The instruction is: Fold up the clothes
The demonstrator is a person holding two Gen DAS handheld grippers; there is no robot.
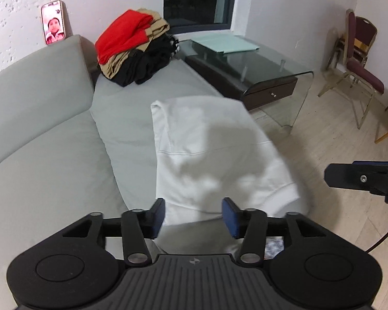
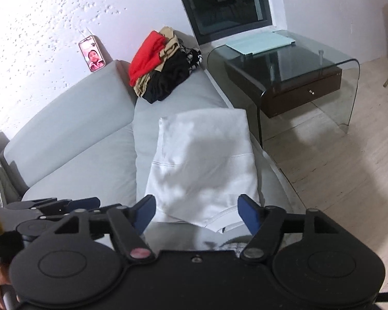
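Note:
A white garment (image 1: 209, 155) lies folded on the grey sofa seat (image 1: 126, 113), its near end hanging toward me. It also shows in the right wrist view (image 2: 204, 160). My left gripper (image 1: 194, 217) is open, its blue pads apart above the garment's near edge, holding nothing. My right gripper (image 2: 196, 213) is open too, just above the same near edge. The right gripper shows at the right edge of the left wrist view (image 1: 362, 179). The left gripper shows at the lower left of the right wrist view (image 2: 64, 205).
A pile of red, tan and black clothes (image 1: 134, 46) sits at the sofa's far end. A phone (image 1: 53, 22) leans on the wall above the backrest. A glass side table (image 1: 248, 62) with a dark drawer stands right of the sofa. Chairs (image 1: 357, 51) stand at far right.

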